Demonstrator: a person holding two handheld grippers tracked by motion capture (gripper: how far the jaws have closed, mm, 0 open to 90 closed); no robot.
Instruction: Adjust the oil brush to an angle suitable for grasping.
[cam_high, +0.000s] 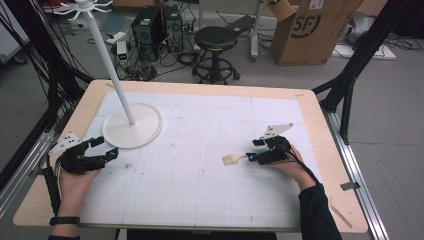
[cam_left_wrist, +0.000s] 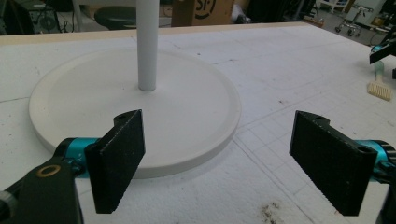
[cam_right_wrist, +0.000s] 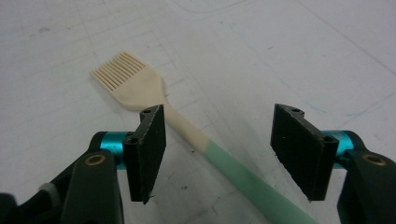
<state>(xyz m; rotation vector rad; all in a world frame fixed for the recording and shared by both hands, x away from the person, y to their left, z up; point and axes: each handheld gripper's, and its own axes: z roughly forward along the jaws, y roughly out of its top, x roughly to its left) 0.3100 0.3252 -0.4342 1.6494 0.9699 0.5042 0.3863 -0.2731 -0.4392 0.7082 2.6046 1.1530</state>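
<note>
Right gripper (cam_right_wrist: 219, 154) open, jaws astride the brush (cam_right_wrist: 187, 130) handle, pads clear of it. Brush lies flat near the table's (cam_high: 200, 200) right edge, bristles toward the middle. Judged light, handle stiff, bristles soft and bendy; grip the green handle, not the head. Left gripper (cam_left_wrist: 219, 163) open, empty, at the stand's (cam_left_wrist: 135, 107) base near the left edge. Right gripper view resolves the bristles; high view gives a pale blur
</note>
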